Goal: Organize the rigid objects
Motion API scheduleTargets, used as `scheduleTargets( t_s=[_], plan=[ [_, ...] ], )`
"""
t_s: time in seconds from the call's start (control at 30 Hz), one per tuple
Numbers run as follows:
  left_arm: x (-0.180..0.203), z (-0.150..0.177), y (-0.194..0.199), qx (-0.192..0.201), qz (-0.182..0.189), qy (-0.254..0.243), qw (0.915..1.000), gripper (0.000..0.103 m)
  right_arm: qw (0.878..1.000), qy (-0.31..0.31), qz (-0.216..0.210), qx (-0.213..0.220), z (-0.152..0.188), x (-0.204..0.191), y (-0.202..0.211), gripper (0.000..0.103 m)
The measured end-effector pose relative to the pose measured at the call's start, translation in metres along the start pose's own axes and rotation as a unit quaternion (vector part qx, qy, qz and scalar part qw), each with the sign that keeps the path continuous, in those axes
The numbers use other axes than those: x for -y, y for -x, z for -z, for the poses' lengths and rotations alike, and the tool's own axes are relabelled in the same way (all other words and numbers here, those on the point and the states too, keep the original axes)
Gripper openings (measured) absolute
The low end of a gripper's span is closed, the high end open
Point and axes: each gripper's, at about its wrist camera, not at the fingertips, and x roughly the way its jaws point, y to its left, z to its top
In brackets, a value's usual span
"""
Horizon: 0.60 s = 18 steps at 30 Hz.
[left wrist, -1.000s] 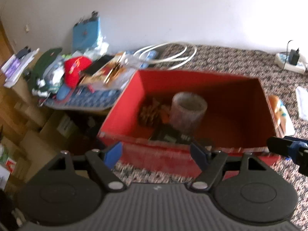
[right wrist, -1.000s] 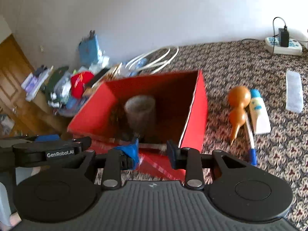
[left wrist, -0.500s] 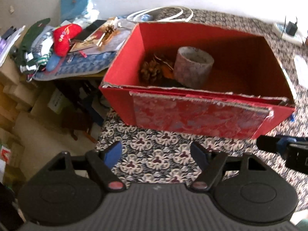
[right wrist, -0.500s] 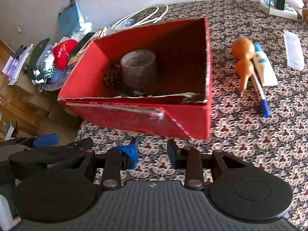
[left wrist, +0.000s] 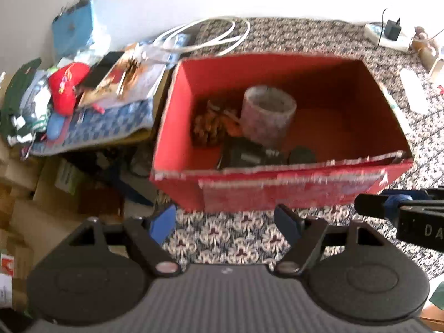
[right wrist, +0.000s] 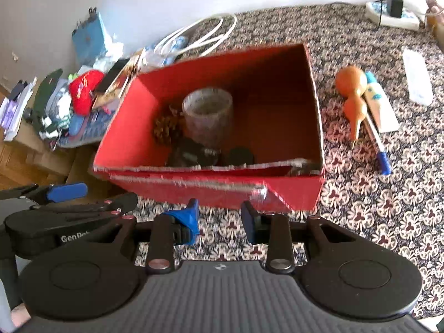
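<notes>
Fingers of the left gripper (left wrist: 224, 223) spread wide, empty; the right gripper (right wrist: 219, 219) stands narrowly parted, empty. Ahead on the patterned surface (right wrist: 388, 208) sits an open red cardboard box (right wrist: 133, 138) holding a grey cylindrical cup (right wrist: 207, 116). An orange gourd (right wrist: 350, 91) lies right of it.

Left gripper (left wrist: 226, 222) hangs wide open over the patterned cloth (left wrist: 305, 36), nothing between the fingers. Red box (left wrist: 277, 194) sits right ahead at the cloth's left edge, with a grey cylinder (left wrist: 267, 116), pinecone (left wrist: 208, 127) and dark stuff inside.
</notes>
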Motion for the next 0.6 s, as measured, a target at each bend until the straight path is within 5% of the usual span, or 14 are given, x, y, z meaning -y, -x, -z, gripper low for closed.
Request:
scheduleTargets(
  t_s=[0.6],
  plan=[
    [-0.008,-0.039,-0.021,0.062,-0.006,-0.011,0.9980,0.078,0.993,-0.006,0.082,0.089,-0.022,-0.013,-0.015,0.017]
  ],
)
